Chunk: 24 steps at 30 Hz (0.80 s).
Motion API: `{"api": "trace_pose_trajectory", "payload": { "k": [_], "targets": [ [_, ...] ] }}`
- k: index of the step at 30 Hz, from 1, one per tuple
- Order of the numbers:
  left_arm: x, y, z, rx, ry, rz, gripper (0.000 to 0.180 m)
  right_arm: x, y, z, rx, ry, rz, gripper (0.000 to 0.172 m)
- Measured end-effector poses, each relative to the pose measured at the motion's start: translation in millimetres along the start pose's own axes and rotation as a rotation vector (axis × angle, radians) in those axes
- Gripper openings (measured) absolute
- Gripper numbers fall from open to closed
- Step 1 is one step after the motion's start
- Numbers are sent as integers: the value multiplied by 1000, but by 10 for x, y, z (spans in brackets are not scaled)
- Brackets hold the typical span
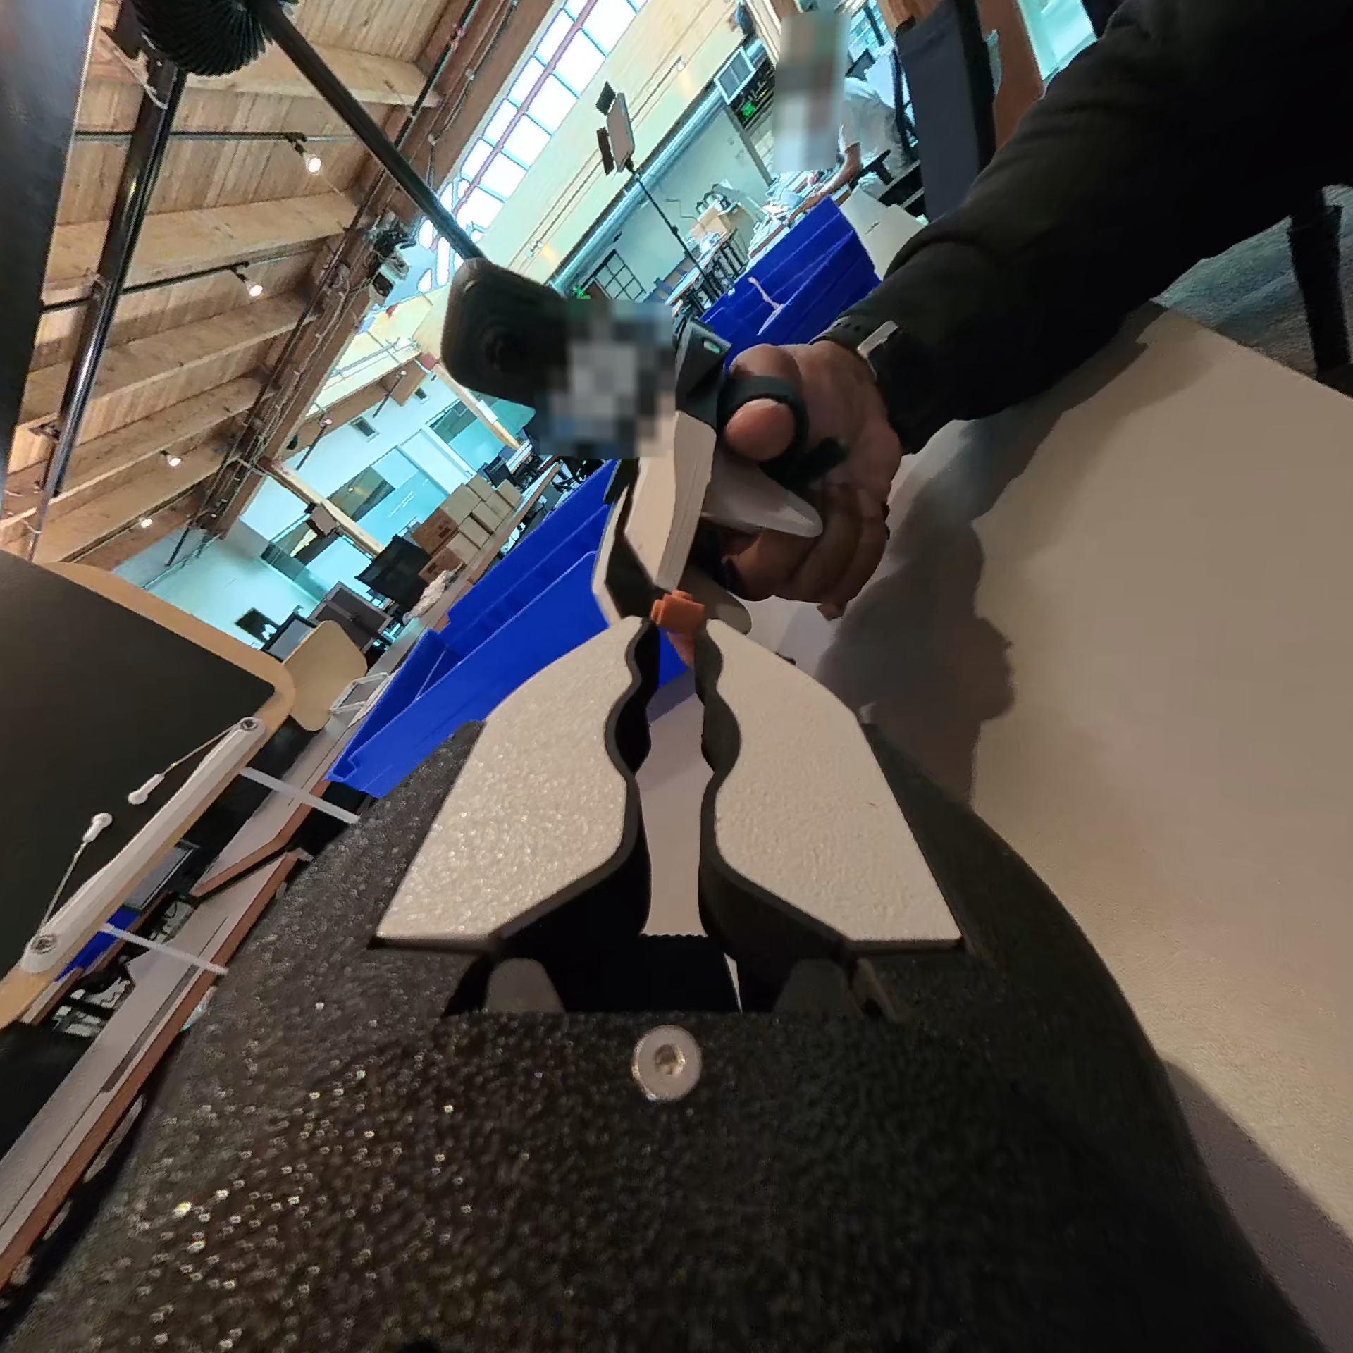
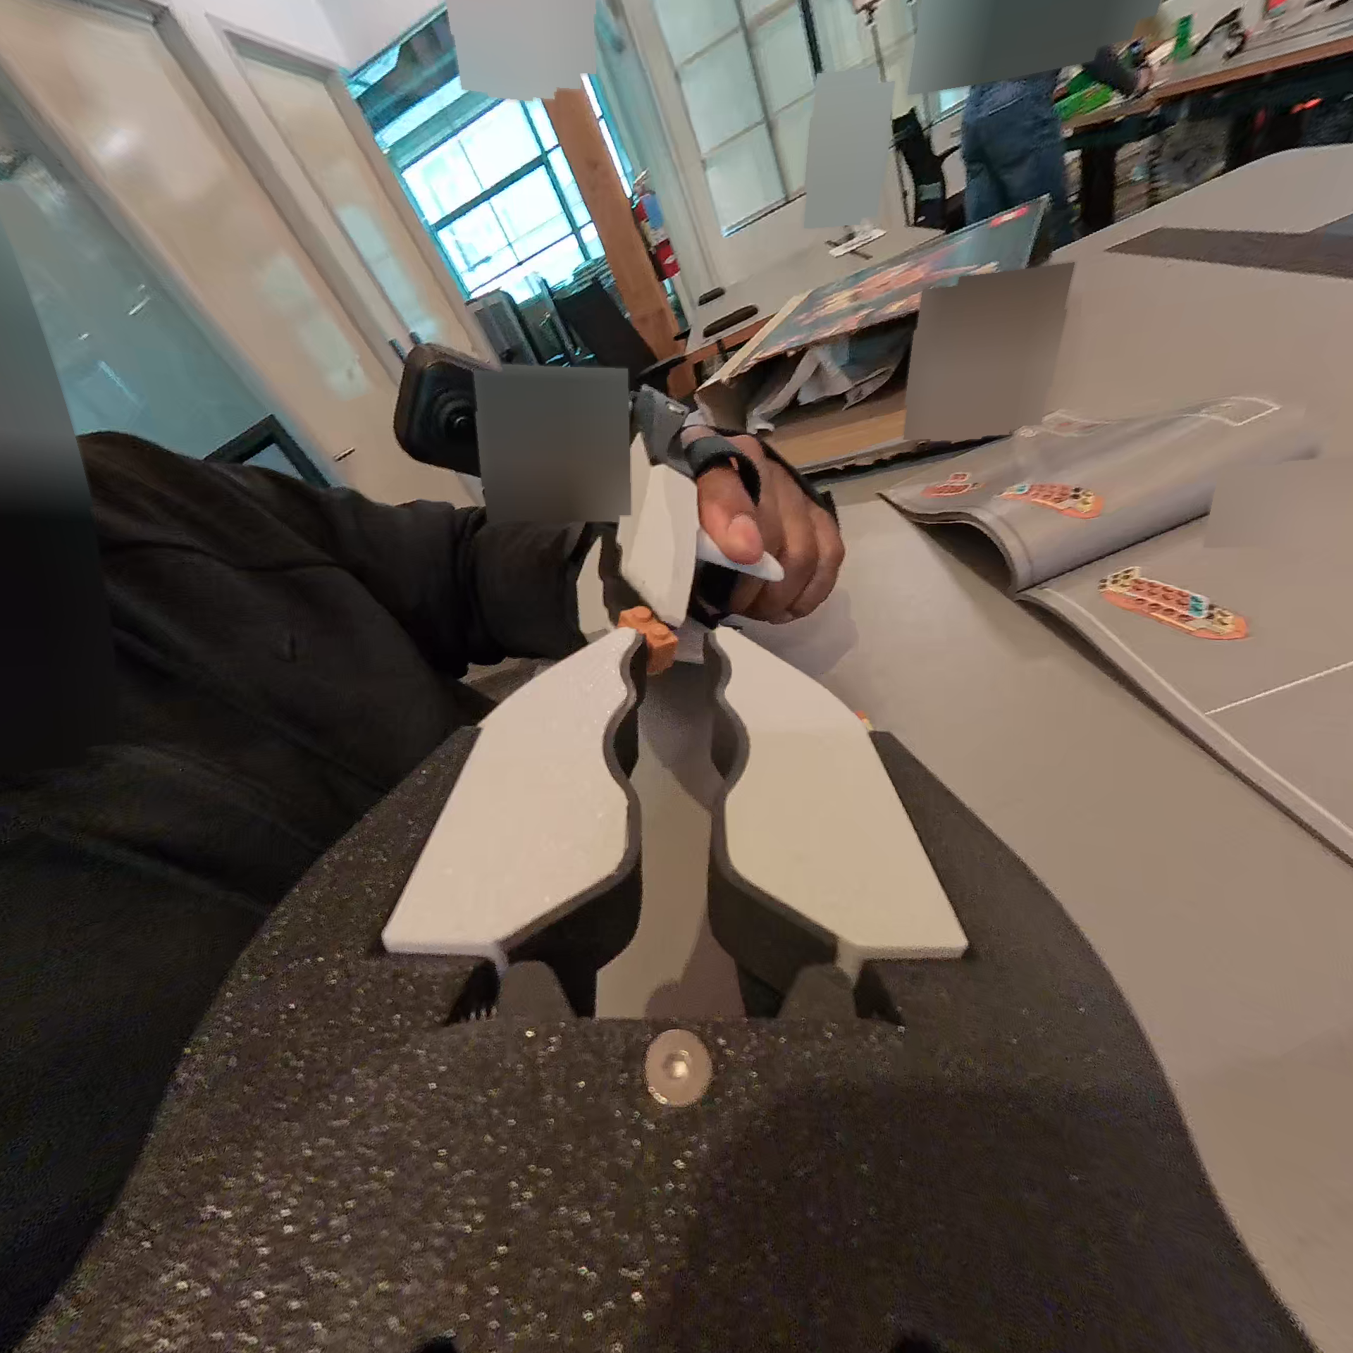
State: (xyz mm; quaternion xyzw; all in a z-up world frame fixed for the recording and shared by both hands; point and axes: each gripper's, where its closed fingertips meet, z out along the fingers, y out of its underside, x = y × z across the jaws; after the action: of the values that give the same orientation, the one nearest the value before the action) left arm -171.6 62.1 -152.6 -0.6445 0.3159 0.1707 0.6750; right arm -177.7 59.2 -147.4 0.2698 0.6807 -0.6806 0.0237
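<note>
A small orange brick [image 1: 677, 611] sits between the fingertips of my left gripper [image 1: 679, 628], which is shut on it above the white table [image 1: 1098, 695]. The other gripper's white finger [image 1: 677, 512] comes down from above, and its tips flank the same brick. In the right wrist view the orange brick [image 2: 654, 644] lies against the left pad of my right gripper [image 2: 672, 643]. A gap with a pale grey piece [image 2: 692, 654] separates it from the right pad. The left gripper's white finger [image 2: 659, 542], held by a hand [image 2: 776, 542], rests on the brick's top.
Blue bins [image 1: 512, 659] line the table's far side. An open booklet [image 2: 1098, 527] lies to the right, with a flattened picture box [image 2: 878, 307] behind it. A dark sleeve [image 2: 293, 586] fills the left. A person [image 2: 1010, 132] stands far back.
</note>
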Motion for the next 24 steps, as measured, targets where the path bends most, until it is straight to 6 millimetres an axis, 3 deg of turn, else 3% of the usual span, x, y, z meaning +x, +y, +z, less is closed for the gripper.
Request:
{"api": "trace_pose_trajectory", "payload": {
  "k": [6,14,17,19,22,24],
  "targets": [
    [45,-29,-4,21,26,-4,9,-115,88,59,-47,-54,-18,14],
    [47,90,-1,-36,58,-48,12,12,96,54,-52,49,-89,11],
    [69,296,-51,-162,130,-91,21,140,72,27,-48,150,-127,11],
    [186,534,-120,-306,244,-179,29,232,95,13,-73,222,-157,11],
    [263,931,-207,-531,284,-199,39,378,219,17,-161,325,-199,11],
    [349,1036,-223,-601,321,-250,34,465,322,22,-229,386,-232,11]
  ]
}}
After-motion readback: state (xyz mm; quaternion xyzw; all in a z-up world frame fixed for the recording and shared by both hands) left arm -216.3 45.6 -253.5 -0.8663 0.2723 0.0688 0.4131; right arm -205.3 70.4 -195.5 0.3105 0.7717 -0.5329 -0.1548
